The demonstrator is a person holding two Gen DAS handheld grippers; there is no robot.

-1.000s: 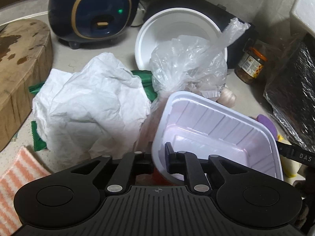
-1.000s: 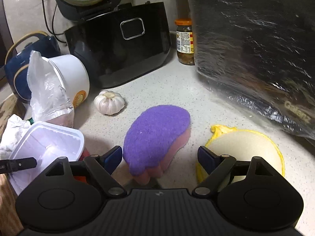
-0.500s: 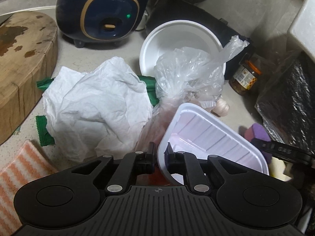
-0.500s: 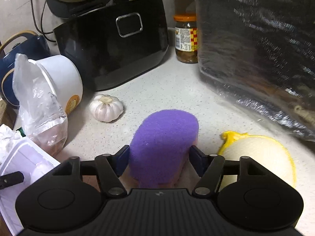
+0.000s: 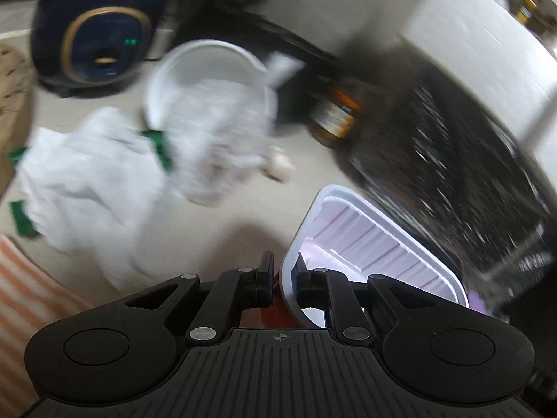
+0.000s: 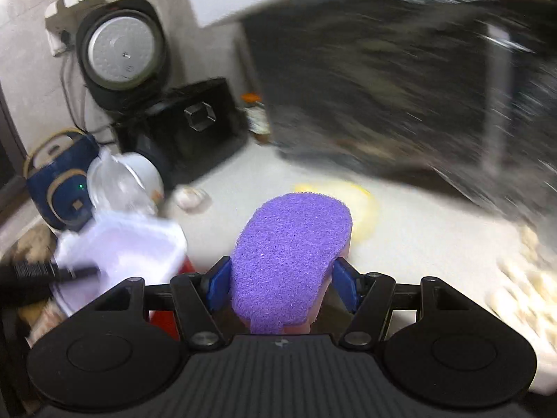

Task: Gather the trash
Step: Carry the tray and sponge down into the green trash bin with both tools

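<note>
My left gripper [image 5: 282, 273] is shut on the rim of a white plastic tray [image 5: 372, 244] and holds it lifted above the counter. The tray also shows blurred in the right wrist view [image 6: 122, 244]. My right gripper [image 6: 282, 278] is shut on a purple sponge [image 6: 292, 244] with a pink underside, raised off the counter. Crumpled white paper [image 5: 87, 181] and a clear plastic bag [image 5: 216, 139] lie on the counter to the left of the tray. A white bowl [image 5: 209, 66] stands behind the bag.
A navy appliance [image 5: 97, 28], a black cooker [image 6: 188, 122] with its lid up, a jar [image 5: 334, 115], a garlic bulb [image 6: 189, 196], a yellow cloth [image 6: 362, 202] and a foil-wrapped black appliance [image 6: 383, 87] surround the counter. A striped cloth [image 5: 31, 292] lies front left.
Both grippers have lifted up and back with strong blur. The right gripper closed on the purple sponge and raised it. The left gripper carried the tray up and right, away from the paper and bag.
</note>
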